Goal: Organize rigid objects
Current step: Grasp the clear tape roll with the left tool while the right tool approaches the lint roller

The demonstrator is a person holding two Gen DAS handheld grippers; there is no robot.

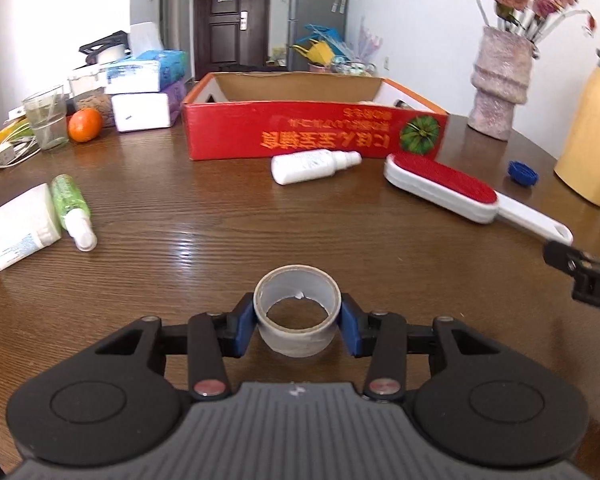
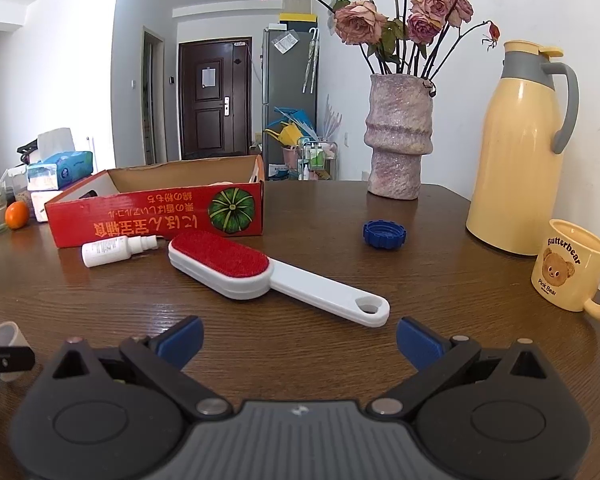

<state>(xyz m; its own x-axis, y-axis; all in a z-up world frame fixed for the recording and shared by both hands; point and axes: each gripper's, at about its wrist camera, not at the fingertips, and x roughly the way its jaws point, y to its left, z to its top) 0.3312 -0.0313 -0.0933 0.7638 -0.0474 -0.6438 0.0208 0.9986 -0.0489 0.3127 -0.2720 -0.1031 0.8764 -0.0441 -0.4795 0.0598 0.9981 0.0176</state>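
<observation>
My left gripper [image 1: 298, 322] is shut on a roll of clear tape [image 1: 297, 312], its blue pads pressed on both sides, just above the wooden table [image 1: 220, 240]. The tape also shows at the left edge of the right wrist view [image 2: 5, 336]. My right gripper [image 2: 299, 338] is open and empty, just short of the handle of a red and white lint brush [image 2: 260, 276]. The open red cardboard box [image 1: 312, 132] stands at the back. A white spray bottle [image 1: 314, 165] lies in front of it. A green spray bottle [image 1: 73, 210] and a white box [image 1: 18, 226] lie at left.
A blue cap [image 2: 384, 234], a pink vase [image 2: 398, 136] with dried roses, a yellow thermos [image 2: 518, 148] and a yellow mug [image 2: 570, 266] stand at right. An orange [image 1: 85, 125], a glass [image 1: 48, 118], tissue boxes [image 1: 144, 80] and a cable sit at back left.
</observation>
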